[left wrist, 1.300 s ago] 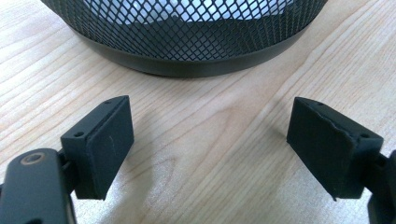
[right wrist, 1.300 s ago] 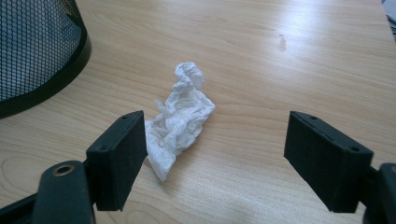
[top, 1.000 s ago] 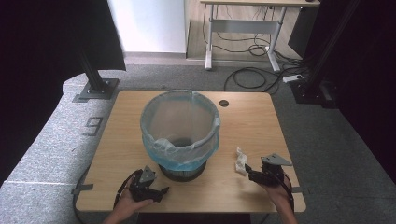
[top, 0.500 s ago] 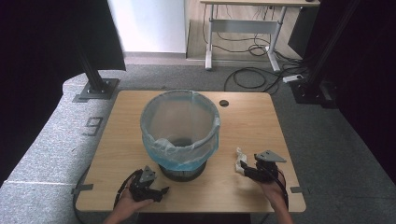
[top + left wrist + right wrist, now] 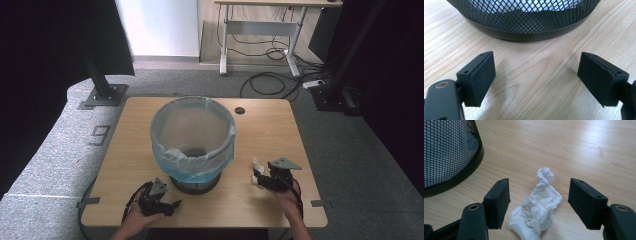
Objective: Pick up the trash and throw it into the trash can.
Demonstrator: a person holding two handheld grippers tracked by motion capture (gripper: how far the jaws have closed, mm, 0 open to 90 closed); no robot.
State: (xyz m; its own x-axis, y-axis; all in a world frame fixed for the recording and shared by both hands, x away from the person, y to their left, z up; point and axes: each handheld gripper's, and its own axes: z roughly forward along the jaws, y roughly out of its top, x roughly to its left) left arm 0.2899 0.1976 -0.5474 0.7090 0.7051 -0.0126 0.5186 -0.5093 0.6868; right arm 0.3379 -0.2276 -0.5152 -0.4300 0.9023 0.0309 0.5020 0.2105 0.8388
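Right gripper (image 5: 539,202) jaws apart, straddling crumpled white tissue (image 5: 537,206) near table's (image 5: 270,125) front right edge. Left gripper (image 5: 536,77) jaws apart, empty, front left, near mesh bin (image 5: 193,145) with blue liner. "9" (image 5: 101,135) on floor.

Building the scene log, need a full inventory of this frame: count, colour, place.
table: 1, light wood, centre
mesh bin: 1, black, middle of table
bin liner: 1, pale blue, folded over bin rim
crumpled tissue: 1, white, on table right of bin, between right gripper's jaws, not yet clamped
grommet: 1, dark, table's far edge
desk: 1, pale, background, cables beneath
left gripper: 1, black, open, near bin base
right gripper: 1, black, open
hands: 2, bottom edge
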